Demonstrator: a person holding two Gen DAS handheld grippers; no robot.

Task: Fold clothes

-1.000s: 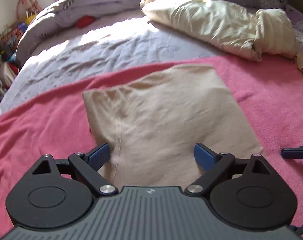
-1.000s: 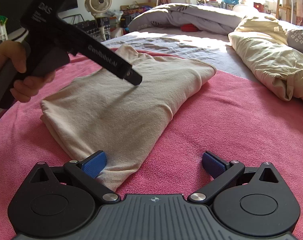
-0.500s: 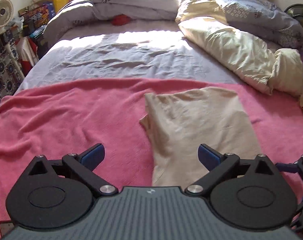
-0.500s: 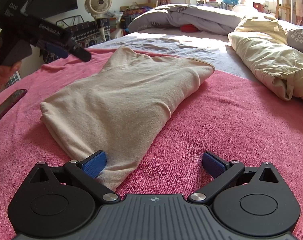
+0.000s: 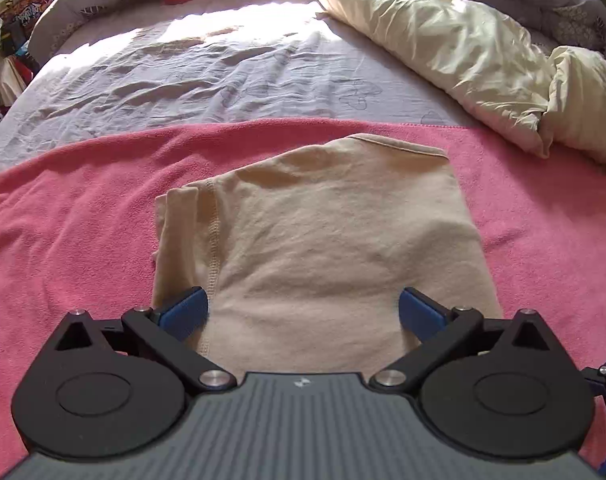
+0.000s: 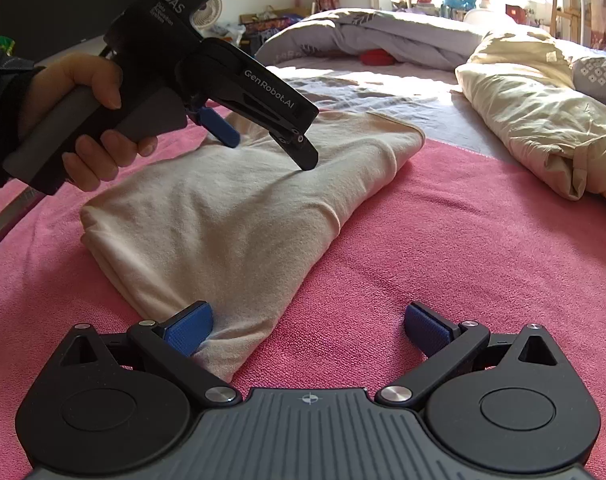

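The beige shirt (image 5: 323, 240) lies folded on the pink towel (image 5: 71, 208) on the bed, and the fold looks near done. Left hand-held gripper (image 5: 303, 312) is back over it after swinging aside half a second ago, fingers apart, one tip pressing the cloth. Right hand-held gripper (image 6: 307, 330) sits open at the near corner. Next call: smooth or a last fold.
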